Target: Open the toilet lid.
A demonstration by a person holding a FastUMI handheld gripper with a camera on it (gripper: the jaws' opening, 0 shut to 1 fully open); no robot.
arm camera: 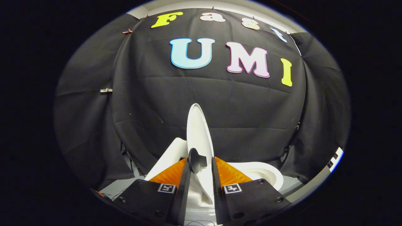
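The white toilet lid (198,131) stands raised almost upright, and I see it edge-on rising between my fingers. A black knob (196,160) sticks out of the lid's left face, right at my fingertips. My gripper (200,160) is shut on the lid: the left finger presses against the knob and the right finger lies against the lid's other face. To the right of the lid the white seat and bowl rim (265,172) lie uncovered. The white tank (169,153) shows just left of the lid.
The black cloth booth wall (150,103) hangs close behind the toilet. A strip of pale floor (295,183) runs along its foot at the right. Cables (127,153) hang near the wall left of the tank.
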